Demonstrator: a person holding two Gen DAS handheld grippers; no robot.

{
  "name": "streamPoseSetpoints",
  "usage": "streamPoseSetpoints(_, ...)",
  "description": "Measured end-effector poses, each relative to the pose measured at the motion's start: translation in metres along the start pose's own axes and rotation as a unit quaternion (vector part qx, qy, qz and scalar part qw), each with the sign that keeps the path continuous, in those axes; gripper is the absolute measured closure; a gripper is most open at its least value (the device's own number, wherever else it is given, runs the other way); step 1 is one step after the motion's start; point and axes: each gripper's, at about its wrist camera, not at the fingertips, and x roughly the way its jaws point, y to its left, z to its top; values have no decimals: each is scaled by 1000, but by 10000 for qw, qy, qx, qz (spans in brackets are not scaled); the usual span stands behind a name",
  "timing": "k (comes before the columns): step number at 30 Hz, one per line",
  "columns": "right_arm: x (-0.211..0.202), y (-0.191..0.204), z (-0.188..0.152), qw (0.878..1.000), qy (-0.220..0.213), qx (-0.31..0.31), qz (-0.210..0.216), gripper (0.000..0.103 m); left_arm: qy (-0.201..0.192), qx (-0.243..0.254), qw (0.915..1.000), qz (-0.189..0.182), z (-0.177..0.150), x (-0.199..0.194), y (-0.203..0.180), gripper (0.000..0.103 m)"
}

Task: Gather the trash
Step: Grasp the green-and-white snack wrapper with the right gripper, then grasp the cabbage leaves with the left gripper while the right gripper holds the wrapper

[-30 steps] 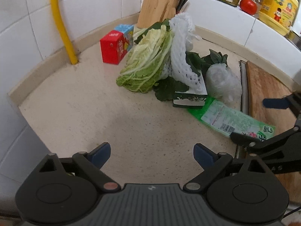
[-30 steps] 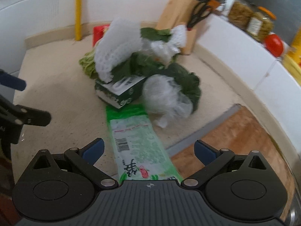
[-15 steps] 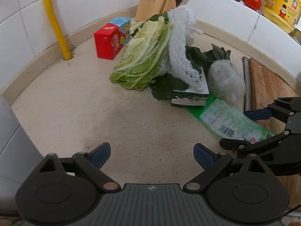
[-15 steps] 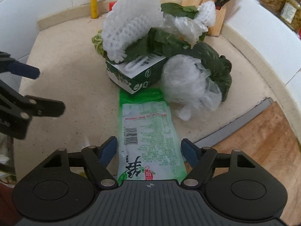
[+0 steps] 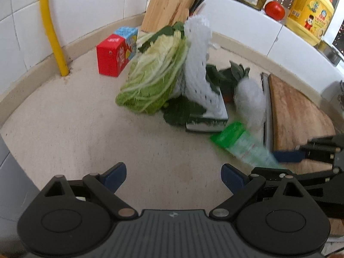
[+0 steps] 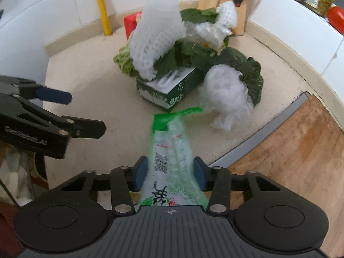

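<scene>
The right claw [image 6: 169, 172] has just been closing, and its blue pads now press on both long edges of the green printed wrapper [image 6: 172, 150], which buckles upward between them; the wrapper's green sealed end points away toward the heap of rubbish and sits close to the green-and-white carton [image 6: 172, 90]. In the left wrist view the same wrapper [image 5: 240, 144] is blurred, running from the carton [image 5: 206, 120] toward the right claw's blue pad at the edge of the wooden chopping board [image 5: 296, 114]. The left claw [image 5: 172, 175] hangs over bare speckled bench [image 5: 96, 129] with its fingers spread wide and nothing between them. The heap lies in the middle of the bench: a white foam fruit net [image 6: 157, 36] draped over the carton, dark green leaves [image 6: 249, 75], a crumpled clear plastic bag [image 6: 225, 99] just beside the wrapper's far end, and a pale cabbage half [image 5: 154, 79] leaning against the net. Behind the heap a red box [image 5: 111, 58] stands near a yellow pipe [image 5: 51, 28] at the tiled wall, and a wooden knife block [image 5: 172, 2] stands in the corner.
</scene>
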Motion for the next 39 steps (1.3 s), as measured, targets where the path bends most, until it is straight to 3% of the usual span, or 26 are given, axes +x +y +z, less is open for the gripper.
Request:
streamPoseSetpoints(2, -1, 0, 0, 9999, -50, 95, 38, 69, -118, -4, 9999, 24, 6, -2, 1, 12)
streamPoseSetpoints(4, 3, -1, 0, 9999, -31, 133, 84, 70, -211, 3, 9998, 31, 13, -3, 2, 12)
streamPoseSetpoints(6, 7, -1, -1, 9997, -2, 187, 152, 60, -280, 1, 9996, -7, 21, -3, 4, 12)
streamPoseSetpoints(8, 12, -1, 1, 9995, 16, 219, 241, 59, -394, 12, 9992, -1, 30, -2, 5, 12)
streamPoseSetpoints(10, 16, 2, 2, 9995, 74, 154, 272, 48, -522, 135, 9985, 10, 37, 0, 5, 12)
streamPoseSetpoints(14, 28, 5, 2, 9991, 203, 61, 379, 42, -597, 172, 9980, -115, 48, 6, 14, 12)
streamPoseSetpoints(16, 30, 5, 1, 9989, 178, -1, 428, 47, -573, 184, 9982, -67, 49, 8, 16, 12)
streamPoseSetpoints(18, 29, 4, 2, 9982, 163, -33, 578, 64, -555, 355, 9978, -114, 46, 5, 8, 12)
streamPoseSetpoints(19, 28, 3, 1, 9979, 148, 8, 627, 66, -541, 420, 9974, -215, 45, 3, 3, 12)
streamPoseSetpoints(21, 25, -4, 1, 9973, 106, 161, 710, 81, -517, 569, 9962, -417, 44, -1, -9, 12)
streamPoseSetpoints(23, 21, -11, 0, 9961, 69, 383, 793, 85, -553, 684, 9953, -406, 44, -3, -16, 12)
streamPoseSetpoints(27, 12, -21, -3, 9943, -73, 649, 839, 88, -727, 656, 9951, -152, 52, -8, -7, 12)
streamPoseSetpoints(31, 4, -24, -10, 9924, -131, 784, 942, 88, -882, 605, 9942, -125, 62, -3, 18, 12)
streamPoseSetpoints(37, 15, -17, -9, 9915, -43, 797, 1026, 87, -848, 1080, 9897, 406, 72, 23, 25, 12)
streamPoseSetpoints(39, 18, -18, -6, 9907, -33, 834, 1074, 83, -787, 1152, 9896, 342, 74, 33, 25, 12)
